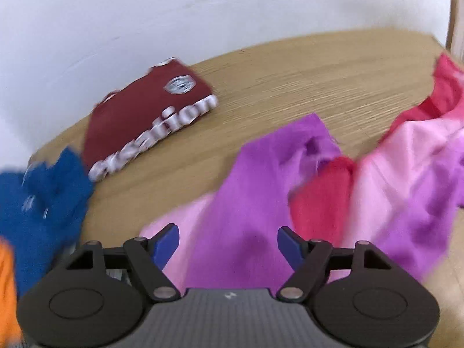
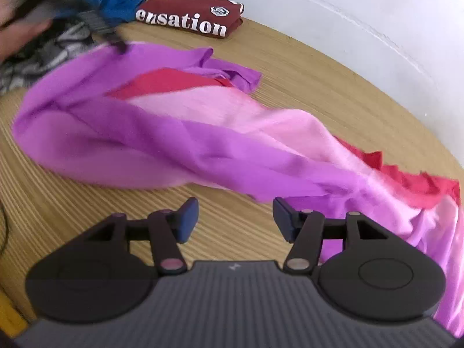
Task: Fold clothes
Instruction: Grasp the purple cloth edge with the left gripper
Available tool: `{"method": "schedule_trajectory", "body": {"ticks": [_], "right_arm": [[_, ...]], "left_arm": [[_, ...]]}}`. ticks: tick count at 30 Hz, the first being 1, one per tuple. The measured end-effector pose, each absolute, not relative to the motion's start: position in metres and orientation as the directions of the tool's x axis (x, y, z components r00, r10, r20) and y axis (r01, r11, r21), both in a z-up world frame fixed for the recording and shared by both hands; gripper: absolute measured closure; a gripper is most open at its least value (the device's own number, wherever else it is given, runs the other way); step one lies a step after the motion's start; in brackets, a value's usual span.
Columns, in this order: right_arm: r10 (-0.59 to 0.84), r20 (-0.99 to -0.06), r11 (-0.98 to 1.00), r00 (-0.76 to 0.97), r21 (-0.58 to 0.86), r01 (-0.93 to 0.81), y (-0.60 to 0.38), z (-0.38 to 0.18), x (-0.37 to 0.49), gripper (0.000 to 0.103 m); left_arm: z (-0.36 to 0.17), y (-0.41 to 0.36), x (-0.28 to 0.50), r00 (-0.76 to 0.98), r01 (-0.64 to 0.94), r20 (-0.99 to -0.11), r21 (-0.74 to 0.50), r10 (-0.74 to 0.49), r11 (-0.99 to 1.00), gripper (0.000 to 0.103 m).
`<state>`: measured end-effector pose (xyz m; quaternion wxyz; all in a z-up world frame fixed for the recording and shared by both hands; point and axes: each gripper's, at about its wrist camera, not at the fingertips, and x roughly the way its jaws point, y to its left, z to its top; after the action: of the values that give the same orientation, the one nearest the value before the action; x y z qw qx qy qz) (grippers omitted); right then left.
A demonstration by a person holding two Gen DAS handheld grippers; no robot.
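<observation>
Open left tongs above purple-pink garment on wooden table.

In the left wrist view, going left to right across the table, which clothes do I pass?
orange cloth at the left edge → blue garment → folded maroon shirt → purple, pink and red garment, which runs on to the right edge.

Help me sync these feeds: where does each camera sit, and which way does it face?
Left wrist: on the left gripper, angled down at the striped garment; open jaws show.
Right wrist: on the right gripper, facing down across the table; open jaws, nothing between.
Shared: striped garment, folded maroon shirt, blue clothing.
</observation>
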<state>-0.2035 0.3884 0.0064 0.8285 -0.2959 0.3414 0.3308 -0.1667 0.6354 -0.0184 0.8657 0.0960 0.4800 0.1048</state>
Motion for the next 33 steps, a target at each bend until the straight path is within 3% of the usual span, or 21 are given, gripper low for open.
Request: {"method": "schedule_trajectory", "body": {"ticks": [6, 11, 17, 23, 27, 33], "right_arm": [[0.404, -0.759, 0.473, 0.51, -0.304, -0.827, 0.389, -0.01, -0.172, 0.044], [0.484, -0.752, 0.371, 0.447, -0.286, -0.883, 0.398, -0.016, -0.164, 0.044], [0.526, -0.759, 0.327, 0.383, -0.236, -0.915, 0.41, -0.022, -0.16, 0.044], [0.54, -0.766, 0.336, 0.349, -0.185, -0.924, 0.419, -0.026, -0.159, 0.044], [0.543, -0.763, 0.357, 0.351, -0.168, -0.919, 0.425, -0.027, -0.16, 0.044], [0.539, -0.758, 0.372, 0.367, -0.177, -0.911, 0.427, -0.026, -0.166, 0.044]], "left_arm": [[-0.05, 0.634, -0.073, 0.415, -0.014, -0.857, 0.33, 0.306, 0.944, 0.026], [-0.069, 0.64, -0.051, 0.362, -0.027, -0.849, 0.404, 0.385, 0.914, 0.024], [-0.072, 0.669, -0.06, 0.346, -0.219, -0.867, 0.298, 0.359, 0.929, 0.025], [-0.068, 0.673, -0.078, 0.423, -0.098, -0.902, 0.055, 0.092, 0.994, 0.012], [-0.078, 0.675, -0.079, 0.43, -0.122, -0.895, 0.069, 0.115, 0.99, 0.019], [-0.077, 0.707, -0.075, 0.487, -0.272, -0.873, -0.124, 0.025, 0.954, 0.024]]}}
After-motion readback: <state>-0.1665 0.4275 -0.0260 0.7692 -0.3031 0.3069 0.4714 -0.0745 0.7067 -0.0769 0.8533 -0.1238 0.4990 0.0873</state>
